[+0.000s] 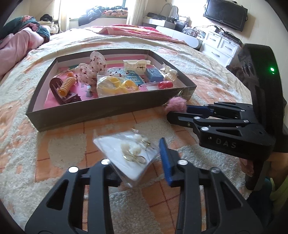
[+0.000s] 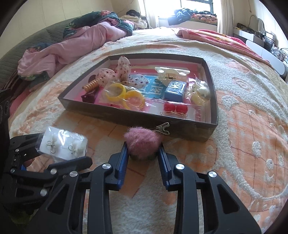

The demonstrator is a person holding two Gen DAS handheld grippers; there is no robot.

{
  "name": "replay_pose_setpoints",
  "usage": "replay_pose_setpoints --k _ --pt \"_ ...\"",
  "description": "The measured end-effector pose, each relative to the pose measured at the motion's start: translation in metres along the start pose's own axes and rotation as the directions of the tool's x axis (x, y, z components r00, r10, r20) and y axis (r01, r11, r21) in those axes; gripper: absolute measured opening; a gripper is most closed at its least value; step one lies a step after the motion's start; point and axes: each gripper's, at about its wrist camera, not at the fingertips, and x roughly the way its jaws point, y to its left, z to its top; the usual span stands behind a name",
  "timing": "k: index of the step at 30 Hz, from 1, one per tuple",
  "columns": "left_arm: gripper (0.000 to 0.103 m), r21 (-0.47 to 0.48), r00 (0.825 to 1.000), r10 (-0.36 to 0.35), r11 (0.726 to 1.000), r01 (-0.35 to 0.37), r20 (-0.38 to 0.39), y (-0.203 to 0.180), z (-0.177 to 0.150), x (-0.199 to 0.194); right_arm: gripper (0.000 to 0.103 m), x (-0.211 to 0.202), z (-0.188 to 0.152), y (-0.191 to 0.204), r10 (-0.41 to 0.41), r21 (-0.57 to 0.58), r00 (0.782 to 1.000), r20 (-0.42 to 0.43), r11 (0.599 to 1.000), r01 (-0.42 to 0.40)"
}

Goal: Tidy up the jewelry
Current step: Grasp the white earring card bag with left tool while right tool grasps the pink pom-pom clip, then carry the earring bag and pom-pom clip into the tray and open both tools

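Note:
A dark shallow box (image 1: 100, 109) (image 2: 136, 120) on the bed holds hair clips, yellow bangles, red earrings and small packets. My left gripper (image 1: 136, 158) is shut on a clear packet of white pom-pom earrings on a white card (image 1: 129, 154), held above the blanket; it also shows in the right wrist view (image 2: 63, 142). My right gripper (image 2: 144, 153) has its blue pads on both sides of a pink fluffy pom-pom clip (image 2: 142, 140) lying just in front of the box; it shows in the left wrist view (image 1: 175, 106).
The bed is covered by a cream and orange blanket (image 2: 243, 144). Pink bedding (image 2: 72, 46) is heaped at the far left. White drawers and a TV (image 1: 226, 14) stand beyond the bed.

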Motion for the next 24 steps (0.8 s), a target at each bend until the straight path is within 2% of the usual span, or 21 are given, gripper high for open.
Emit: replay_pose_setpoints --k 8,24 --pt "0.013 -0.009 1.000 0.007 1.000 -0.007 0.016 0.008 0.001 -0.012 0.030 -0.014 -0.002 0.015 -0.001 -0.015 0.999 0.034 1.000 0.002" --pt "0.011 -0.054 0.996 0.033 0.998 -0.029 0.080 0.038 0.001 -0.045 0.030 -0.026 0.001 0.040 0.001 -0.039 0.997 0.074 0.999 0.002"
